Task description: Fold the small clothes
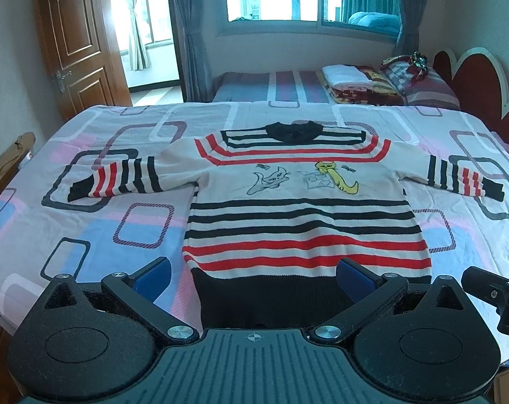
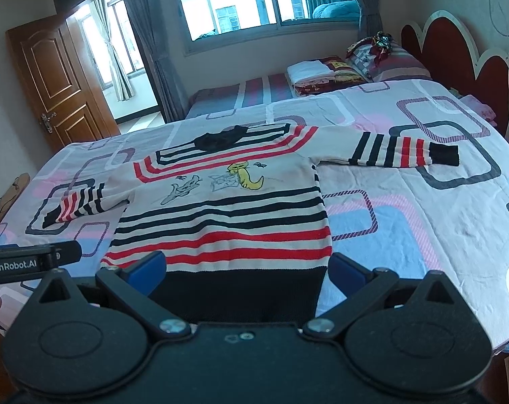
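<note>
Left gripper (image 1: 253,277): fingers spread wide, holding nothing, poised over the black hem, probably lining up a first grasp.
Right gripper (image 2: 247,269): likewise spread and empty, beside the left one.
Sweater (image 1: 301,208): lies flat, front up on the bedsheet (image 1: 86,208), sleeves outstretched, ready for folding.
Hidden: the hem's near edge, behind both gripper bodies.

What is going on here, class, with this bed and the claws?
A person holds a claw in each hand over a striped sweater spread flat on the bed, sleeves out to both sides. The left claw and right claw are both open near the sweater's black hem, gripping nothing. No fold has been made yet.
</note>
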The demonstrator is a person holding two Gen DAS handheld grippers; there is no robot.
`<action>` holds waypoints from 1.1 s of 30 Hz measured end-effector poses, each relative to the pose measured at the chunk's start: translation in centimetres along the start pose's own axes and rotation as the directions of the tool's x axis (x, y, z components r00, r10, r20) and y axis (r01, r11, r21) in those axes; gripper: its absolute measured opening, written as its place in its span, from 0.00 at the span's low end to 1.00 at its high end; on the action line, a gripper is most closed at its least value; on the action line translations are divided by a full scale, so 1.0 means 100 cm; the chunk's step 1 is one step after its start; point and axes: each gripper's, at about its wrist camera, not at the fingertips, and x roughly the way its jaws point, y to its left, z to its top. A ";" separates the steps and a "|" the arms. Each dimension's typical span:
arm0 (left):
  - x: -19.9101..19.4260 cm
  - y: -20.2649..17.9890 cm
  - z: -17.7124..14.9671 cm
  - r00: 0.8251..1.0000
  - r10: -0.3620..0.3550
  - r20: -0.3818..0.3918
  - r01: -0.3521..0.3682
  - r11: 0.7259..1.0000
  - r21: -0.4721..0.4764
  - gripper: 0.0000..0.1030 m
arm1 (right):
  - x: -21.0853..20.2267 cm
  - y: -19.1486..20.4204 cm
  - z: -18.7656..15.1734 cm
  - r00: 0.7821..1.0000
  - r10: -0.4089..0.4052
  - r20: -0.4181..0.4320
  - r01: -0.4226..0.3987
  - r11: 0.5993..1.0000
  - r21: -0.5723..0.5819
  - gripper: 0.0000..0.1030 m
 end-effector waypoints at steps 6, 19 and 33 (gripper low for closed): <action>0.021 -0.001 0.011 1.000 -0.011 -0.019 0.012 1.000 0.010 1.00 | 0.012 -0.002 0.006 1.000 -0.018 -0.013 0.018 1.000 -0.001 0.99; 0.108 0.007 0.063 0.998 -0.056 -0.018 0.057 0.997 0.061 1.00 | 0.067 -0.005 0.031 0.987 -0.161 0.013 0.160 0.986 0.044 0.99; 0.204 -0.039 0.109 0.996 -0.071 -0.049 0.074 0.995 0.062 1.00 | 0.139 -0.055 0.076 0.980 -0.193 0.037 0.187 0.973 0.136 0.99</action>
